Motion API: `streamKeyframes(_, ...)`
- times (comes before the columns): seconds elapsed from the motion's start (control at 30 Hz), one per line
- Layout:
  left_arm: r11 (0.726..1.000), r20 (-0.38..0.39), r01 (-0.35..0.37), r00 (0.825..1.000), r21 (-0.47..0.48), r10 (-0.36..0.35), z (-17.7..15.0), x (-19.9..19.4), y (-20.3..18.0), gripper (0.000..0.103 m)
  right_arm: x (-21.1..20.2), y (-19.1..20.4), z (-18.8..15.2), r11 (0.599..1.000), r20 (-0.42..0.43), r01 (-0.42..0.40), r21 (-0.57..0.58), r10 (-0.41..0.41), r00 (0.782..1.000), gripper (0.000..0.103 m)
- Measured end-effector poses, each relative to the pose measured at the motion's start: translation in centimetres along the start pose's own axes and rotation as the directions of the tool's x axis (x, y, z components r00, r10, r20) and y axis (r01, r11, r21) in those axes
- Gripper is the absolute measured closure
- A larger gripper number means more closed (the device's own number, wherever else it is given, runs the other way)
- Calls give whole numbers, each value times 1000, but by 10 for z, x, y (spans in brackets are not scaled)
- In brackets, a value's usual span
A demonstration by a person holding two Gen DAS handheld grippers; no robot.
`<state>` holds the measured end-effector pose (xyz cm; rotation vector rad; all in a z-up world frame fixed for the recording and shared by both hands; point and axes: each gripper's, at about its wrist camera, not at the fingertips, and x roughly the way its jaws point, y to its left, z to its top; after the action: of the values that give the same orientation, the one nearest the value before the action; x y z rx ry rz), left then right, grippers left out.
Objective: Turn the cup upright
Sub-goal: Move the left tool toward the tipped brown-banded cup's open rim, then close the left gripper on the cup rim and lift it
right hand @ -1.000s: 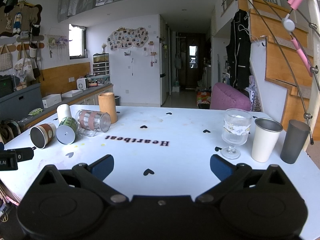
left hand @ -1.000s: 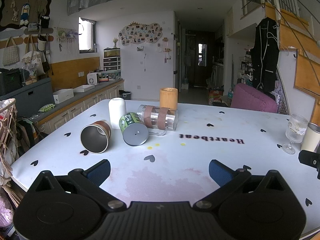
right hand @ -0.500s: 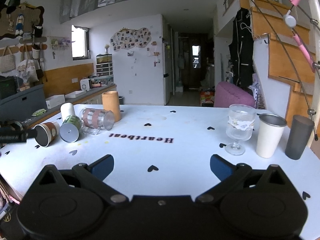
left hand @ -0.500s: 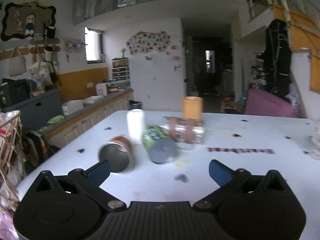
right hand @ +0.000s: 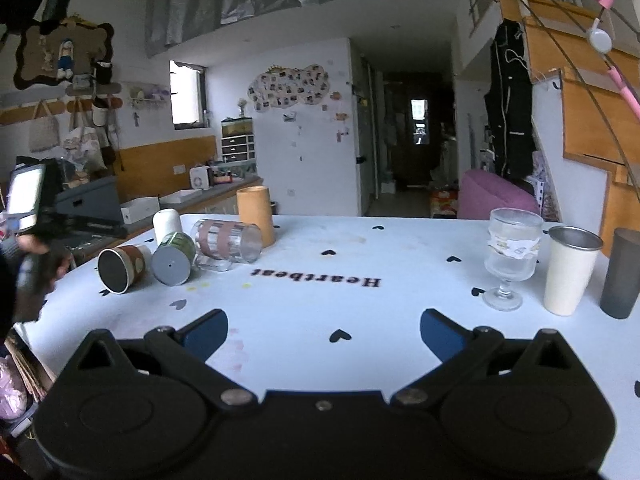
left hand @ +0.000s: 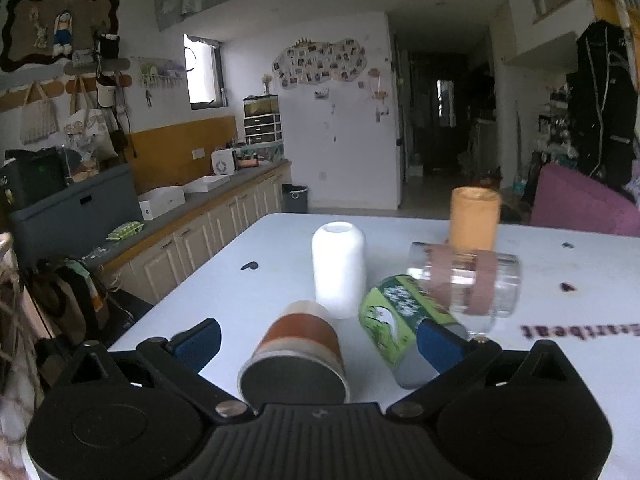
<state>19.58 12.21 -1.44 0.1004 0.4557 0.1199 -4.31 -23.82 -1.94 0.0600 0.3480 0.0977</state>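
Note:
A steel cup with a brown band (left hand: 298,354) lies on its side on the white table (left hand: 248,300), its open mouth toward me. My left gripper (left hand: 318,342) is open, its fingers on either side of this cup without touching it. A green cup (left hand: 404,332) lies on its side just right of it, against the right fingertip. In the right wrist view the brown-band cup (right hand: 122,266) and the green cup (right hand: 174,260) lie at the far left. My right gripper (right hand: 324,330) is open and empty over the table's middle.
A white cup (left hand: 339,266) stands upside down behind the fallen cups. A clear glass with brown bands (left hand: 466,282) lies on its side, with an orange cup (left hand: 474,220) behind it. At the right stand a stemmed glass (right hand: 510,256), a cream tumbler (right hand: 570,270) and a grey tumbler (right hand: 622,272).
My left gripper has moved forward and left, so that the brown-band cup now lies between its open fingers. The right gripper has barely moved.

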Motion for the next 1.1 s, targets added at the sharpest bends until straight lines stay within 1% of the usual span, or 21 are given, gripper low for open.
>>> streamKeyframes(0.07,999,-20,-32,999,13,32,1,14,0,1,0,-1,-1,1000,-1,-2,0,2,1000,0)
streamKeyframes(0.17,999,-76,-50,996,7,50,-5,34,3,3,2,-3,-4,1000,-13,-1,7,2,1000,0)
streamKeyframes(0.27,997,-128,-77,989,3,76,-9,50,7,9,5,-5,-6,1000,-29,2,13,-1,1000,0)
streamKeyframes(0.3,996,-145,-88,986,1,87,-11,54,8,14,5,-5,-6,1000,-31,1,14,-1,1000,0)
streamKeyframes(0.37,997,-174,-83,981,-4,81,-15,57,9,20,6,-4,-6,1000,-33,0,13,1,999,0)
streamKeyframes(0.4,997,-177,-71,982,-14,67,-17,57,10,23,6,-4,-6,1000,-34,0,13,1,999,0)
streamKeyframes(0.53,997,-165,-71,984,5,70,-20,51,7,24,6,-5,-6,1000,-38,4,16,-4,999,0)
streamKeyframes(0.67,999,-167,-49,985,15,50,-28,35,7,24,5,-8,-6,1000,-35,7,23,-6,999,0)
streamKeyframes(0.8,1000,-168,-4,986,29,9,-42,4,3,24,4,-8,-5,1000,-30,1,28,-1,1000,0)
streamKeyframes(0.97,996,-154,70,986,53,-61,-65,-44,-10,24,5,-7,-5,999,-31,-6,31,7,999,0)
streamKeyframes(1.1,983,-134,160,980,85,-148,-79,-78,-35,24,6,-8,-5,999,-33,-17,40,19,999,0)
